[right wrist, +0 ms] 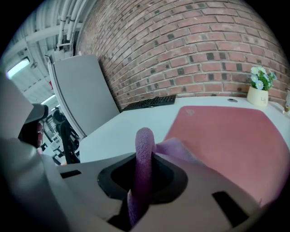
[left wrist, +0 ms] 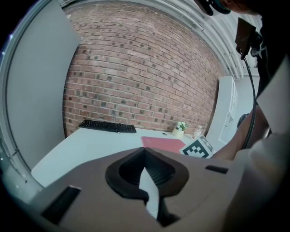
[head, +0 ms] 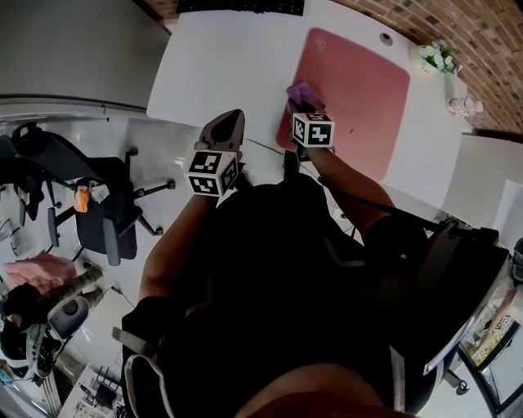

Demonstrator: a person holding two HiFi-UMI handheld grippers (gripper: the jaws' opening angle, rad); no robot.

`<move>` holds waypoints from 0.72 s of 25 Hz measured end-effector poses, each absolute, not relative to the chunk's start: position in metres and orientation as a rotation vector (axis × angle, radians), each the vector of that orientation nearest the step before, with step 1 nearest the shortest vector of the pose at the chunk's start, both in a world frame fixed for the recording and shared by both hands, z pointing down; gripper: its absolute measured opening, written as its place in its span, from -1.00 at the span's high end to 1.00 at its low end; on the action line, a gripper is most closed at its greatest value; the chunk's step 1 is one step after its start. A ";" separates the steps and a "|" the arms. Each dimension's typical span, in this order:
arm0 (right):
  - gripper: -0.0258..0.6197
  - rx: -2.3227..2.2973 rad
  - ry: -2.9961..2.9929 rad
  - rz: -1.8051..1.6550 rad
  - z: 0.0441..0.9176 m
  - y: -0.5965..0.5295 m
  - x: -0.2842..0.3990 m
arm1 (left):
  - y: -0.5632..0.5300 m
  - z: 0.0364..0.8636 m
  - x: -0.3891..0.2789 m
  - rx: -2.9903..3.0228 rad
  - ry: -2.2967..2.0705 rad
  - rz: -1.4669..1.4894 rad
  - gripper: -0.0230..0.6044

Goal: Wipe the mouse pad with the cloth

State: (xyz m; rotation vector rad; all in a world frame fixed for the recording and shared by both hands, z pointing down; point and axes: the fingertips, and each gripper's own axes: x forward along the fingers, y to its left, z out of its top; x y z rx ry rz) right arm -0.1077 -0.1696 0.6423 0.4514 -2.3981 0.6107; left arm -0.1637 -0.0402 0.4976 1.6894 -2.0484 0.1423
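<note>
Overhead, from your head view, the white tabletop [head: 212, 65] carries a red mouse pad [head: 359, 90], with a keyboard [head: 241, 6] at the far edge and a small flower pot [head: 439, 57] beyond the pad. Your right tool [head: 302, 102] sits at the pad's left edge with the purple cloth [head: 304, 94] bunched at its tip. Your left tool [head: 231, 121] is held over bare tabletop, well apart from the pad.

Next, your left gripper view: the left tool [left wrist: 145, 154] has its jaws drawn together with nothing between them. The mouse pad [left wrist: 164, 144] lies ahead to the right.

Last, your right gripper view: the right tool [right wrist: 144, 156] is clamped on the cloth [right wrist: 145, 140], which stands up between the jaws and spills right onto the mouse pad [right wrist: 226, 136].
</note>
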 end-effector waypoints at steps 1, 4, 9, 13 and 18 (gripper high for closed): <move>0.74 0.440 -2.401 0.613 0.641 -0.168 -0.112 | -0.040 0.498 -0.164 1.688 -2.048 0.142 0.91; 0.74 0.425 -2.422 0.662 0.635 -0.164 -0.126 | -0.040 0.498 -0.168 1.684 -2.050 0.134 0.91; 0.74 0.479 -2.483 0.763 0.611 -0.179 -0.131 | -0.052 0.496 -0.172 1.720 -2.028 0.136 0.91; 0.74 0.574 -2.559 0.822 0.578 -0.214 -0.106 | -0.080 0.494 -0.167 1.779 -1.991 0.120 0.92; 0.74 0.854 -2.610 0.844 0.542 -0.281 -0.028 | -0.130 0.491 -0.138 1.914 -1.886 0.118 0.91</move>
